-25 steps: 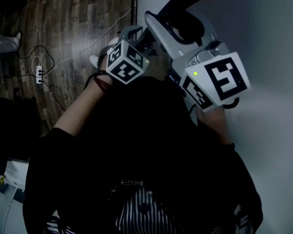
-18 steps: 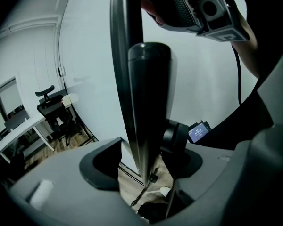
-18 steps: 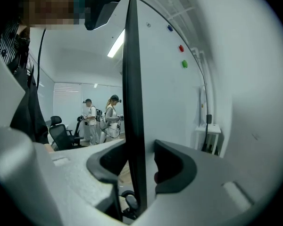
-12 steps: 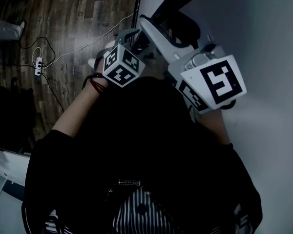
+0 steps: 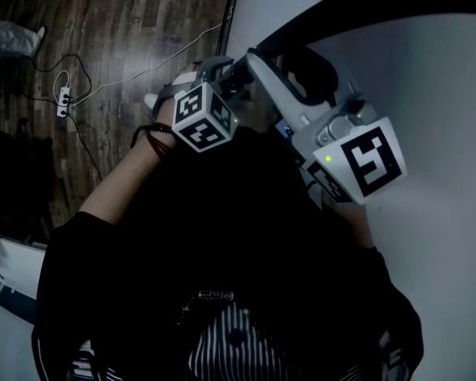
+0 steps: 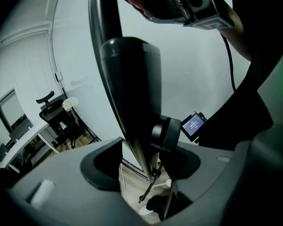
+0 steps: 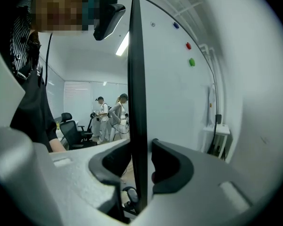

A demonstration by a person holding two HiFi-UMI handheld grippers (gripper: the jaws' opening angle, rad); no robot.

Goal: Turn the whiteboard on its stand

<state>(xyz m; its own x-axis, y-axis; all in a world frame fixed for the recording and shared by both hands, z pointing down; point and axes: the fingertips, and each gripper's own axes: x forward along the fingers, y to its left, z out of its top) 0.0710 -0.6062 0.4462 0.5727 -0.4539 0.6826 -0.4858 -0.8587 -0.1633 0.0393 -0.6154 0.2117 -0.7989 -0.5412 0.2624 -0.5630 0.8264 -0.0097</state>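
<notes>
The whiteboard (image 5: 436, 78) fills the right of the head view, its black frame (image 5: 333, 13) curving across the top. My left gripper (image 6: 141, 166) straddles the dark frame post (image 6: 129, 79) beside a round black knob (image 6: 166, 134). Its jaws have just been closing, but floor still shows between the left pad and the post. My right gripper (image 7: 137, 166) has the board's black edge (image 7: 137, 79) between its jaws, which have also just been closing and now sit against it. Both marker cubes, left (image 5: 206, 117) and right (image 5: 363, 161), show in the head view.
A power strip (image 5: 63, 111) and loose cables lie on the wood floor to the left. Magnets (image 7: 192, 61) stick to the board. Two people (image 7: 111, 114) and an office chair (image 7: 73, 128) are at the back. A small lit screen (image 6: 194, 125) shows by the left gripper.
Both grippers and the board's black edge have shifted a little to the right in the head view. The floor with its cables has slid along under them.
</notes>
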